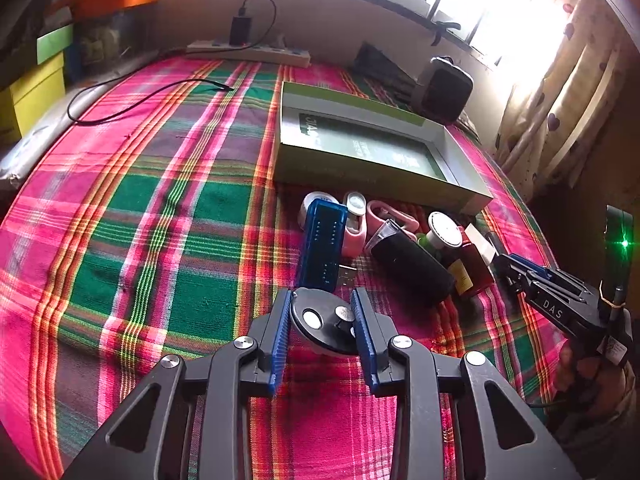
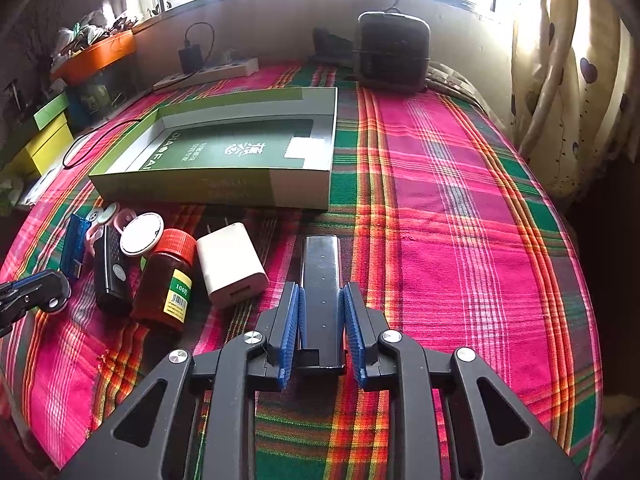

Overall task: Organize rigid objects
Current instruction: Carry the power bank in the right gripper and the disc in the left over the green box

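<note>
My left gripper (image 1: 322,296) is shut on a black round disc with silver studs (image 1: 326,330), low over the plaid cloth. In the right wrist view my right gripper (image 2: 322,288) is shut on a long black bar (image 2: 321,260) lying on the cloth. An open green box (image 1: 352,178) (image 2: 200,190) sits just beyond both. In front of the box lies a cluster: a blue USB device (image 1: 322,248), a pink item (image 1: 356,224), a black cylinder (image 1: 412,268), a white round lid (image 2: 142,234), an amber bottle with a red cap (image 2: 164,284) and a white charger (image 2: 232,264).
A power strip (image 1: 248,52) with a plugged adapter and a loose black cable (image 1: 132,100) lie at the back. A black appliance (image 2: 394,52) stands by the window wall. Curtains (image 2: 568,80) hang on the right, beyond the bed's edge. Yellow boxes (image 1: 36,92) stand at the left.
</note>
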A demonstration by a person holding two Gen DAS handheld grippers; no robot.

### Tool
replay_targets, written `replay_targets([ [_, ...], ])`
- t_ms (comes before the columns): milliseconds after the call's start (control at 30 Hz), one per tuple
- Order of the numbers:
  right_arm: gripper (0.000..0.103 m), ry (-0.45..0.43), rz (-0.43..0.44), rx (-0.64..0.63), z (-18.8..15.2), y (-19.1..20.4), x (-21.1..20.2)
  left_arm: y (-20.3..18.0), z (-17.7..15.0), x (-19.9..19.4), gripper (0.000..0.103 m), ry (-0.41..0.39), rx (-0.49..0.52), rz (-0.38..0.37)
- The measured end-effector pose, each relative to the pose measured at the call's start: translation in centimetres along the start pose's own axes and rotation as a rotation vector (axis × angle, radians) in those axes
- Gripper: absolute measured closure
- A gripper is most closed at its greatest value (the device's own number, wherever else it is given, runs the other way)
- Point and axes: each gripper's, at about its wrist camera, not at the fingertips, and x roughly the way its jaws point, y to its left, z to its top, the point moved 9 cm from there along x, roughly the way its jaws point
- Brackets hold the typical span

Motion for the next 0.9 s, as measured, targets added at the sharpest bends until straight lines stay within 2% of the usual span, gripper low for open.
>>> replay_targets([
  [500, 0.079, -0.065, 0.013, -0.008, 3.2, 0.1, -2.7, -1.3, 4.1, -2.0, 0.074, -0.065, 0.055, -0.020],
  [900, 0.079, -0.062, 0.040, -0.034, 6.1, 0.9, -2.1, -1.4, 8.1, -0.6, 0.074, -0.063, 0.083, -0.037],
])
